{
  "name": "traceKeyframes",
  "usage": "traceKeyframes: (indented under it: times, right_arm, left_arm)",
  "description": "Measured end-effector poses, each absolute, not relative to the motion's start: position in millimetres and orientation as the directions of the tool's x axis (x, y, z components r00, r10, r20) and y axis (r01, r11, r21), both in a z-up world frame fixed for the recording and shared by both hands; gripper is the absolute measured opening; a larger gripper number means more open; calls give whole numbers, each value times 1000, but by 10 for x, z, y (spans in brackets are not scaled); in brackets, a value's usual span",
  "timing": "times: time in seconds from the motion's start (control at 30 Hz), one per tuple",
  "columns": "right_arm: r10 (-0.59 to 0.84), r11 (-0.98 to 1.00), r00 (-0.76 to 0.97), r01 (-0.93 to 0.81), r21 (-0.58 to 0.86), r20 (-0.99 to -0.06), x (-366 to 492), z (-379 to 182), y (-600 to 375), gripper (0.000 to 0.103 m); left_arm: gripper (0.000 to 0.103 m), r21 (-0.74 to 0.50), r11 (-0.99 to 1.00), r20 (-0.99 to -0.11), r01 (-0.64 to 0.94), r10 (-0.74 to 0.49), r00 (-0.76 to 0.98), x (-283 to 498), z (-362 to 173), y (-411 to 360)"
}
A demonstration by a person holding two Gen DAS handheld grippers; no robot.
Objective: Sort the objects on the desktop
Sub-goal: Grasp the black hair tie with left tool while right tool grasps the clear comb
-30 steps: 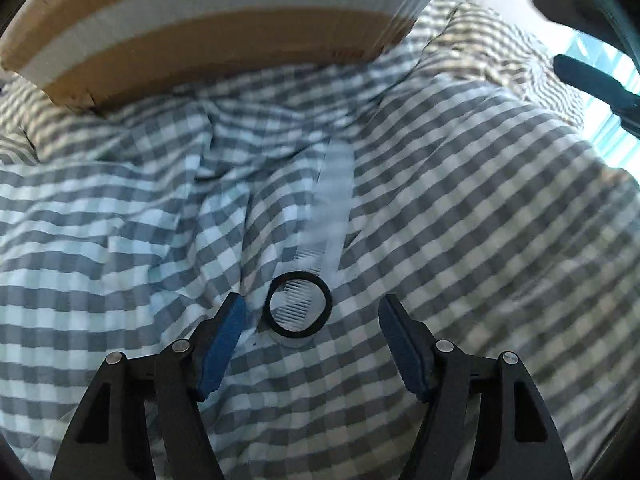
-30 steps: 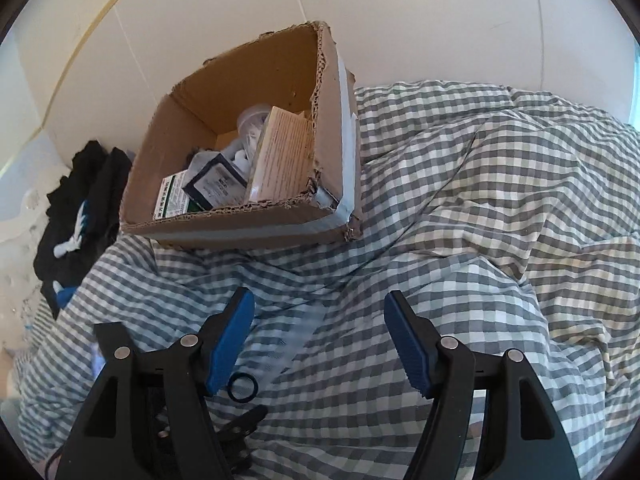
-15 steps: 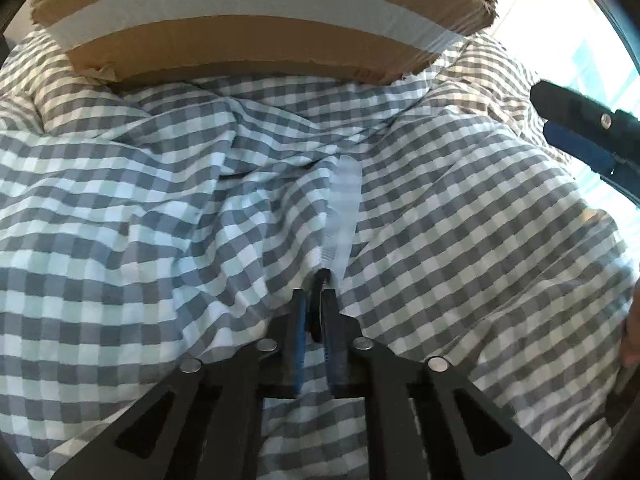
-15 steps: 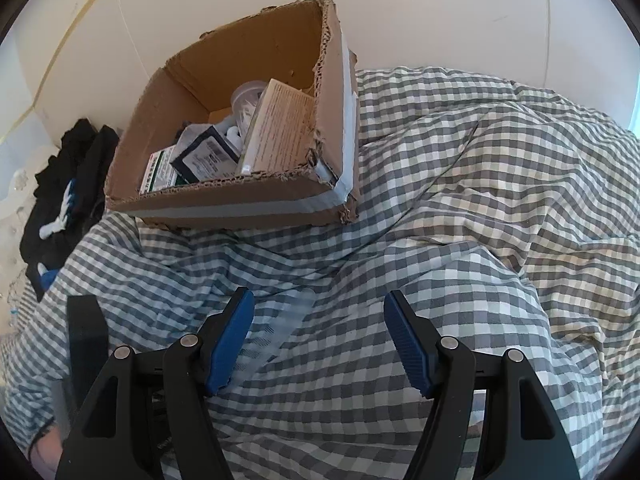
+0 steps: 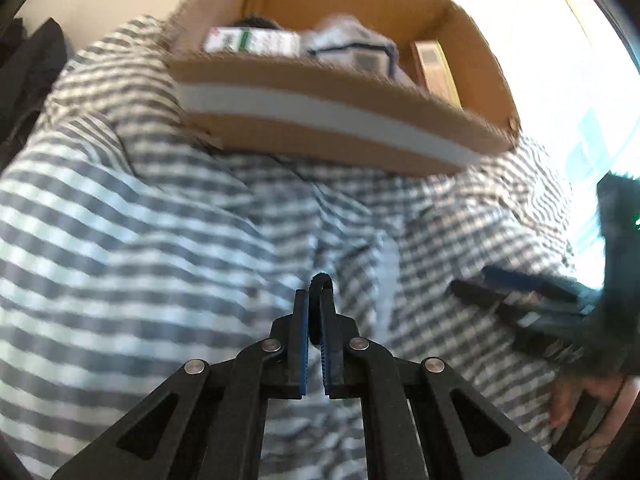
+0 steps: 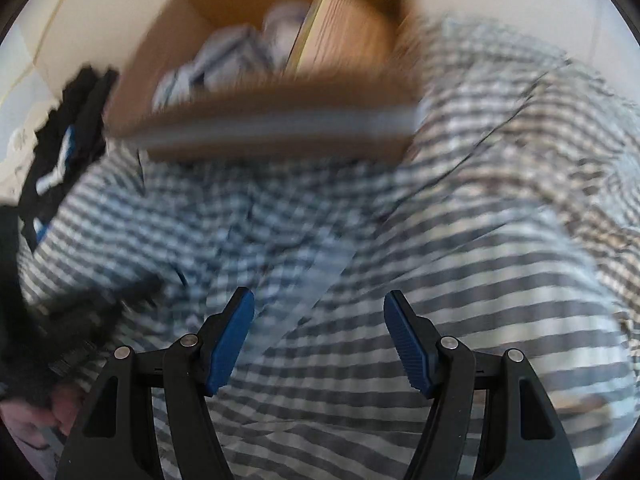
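Left gripper [image 5: 315, 312] was clamped on a thin black ring [image 5: 320, 280], the ring's top arc poking just above the pads, clear of the checked bedcover [image 5: 120, 240] below. Right gripper [image 6: 319, 336] stood wide and empty, a clear ruler [image 6: 320, 280] lying on the bedcover between and just ahead of its jaws. Step in hand, as judged: carrying the ring to the cardboard box [image 5: 320, 120], which sat beyond both grippers, partly filled with packets and a book. Next move probably needs the left gripper lifted over the near wall, then released inside; the right could close on the ruler.
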State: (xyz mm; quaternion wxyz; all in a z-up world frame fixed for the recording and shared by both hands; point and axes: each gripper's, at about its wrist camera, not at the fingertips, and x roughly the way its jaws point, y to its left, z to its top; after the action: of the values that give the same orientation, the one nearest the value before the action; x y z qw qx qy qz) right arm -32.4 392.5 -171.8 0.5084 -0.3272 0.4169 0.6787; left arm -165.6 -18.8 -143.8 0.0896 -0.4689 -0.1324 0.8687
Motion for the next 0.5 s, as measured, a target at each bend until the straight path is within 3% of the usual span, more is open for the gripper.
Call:
traceKeyframes:
  times: [0.07,0.1,0.5]
  right_arm:
    - [365,-129,-273,-962,242,-890,-419,-1884,4015,49]
    - [331,-129,-279,-960,250,-901,-454,-1972,4062,47]
    - [211,38,-263,-960,276,-942,-587,-2463,4333,50]
  left_arm:
    - [5,-327,-945,-784,-20,283,-552,-1660,-1434,-261]
    - [5,-336,-942,-781,-20,290,-552,-1650,-1445,-292]
    - [5,-361,-932,-776,-30,318,-544,-1688,-1576,-309]
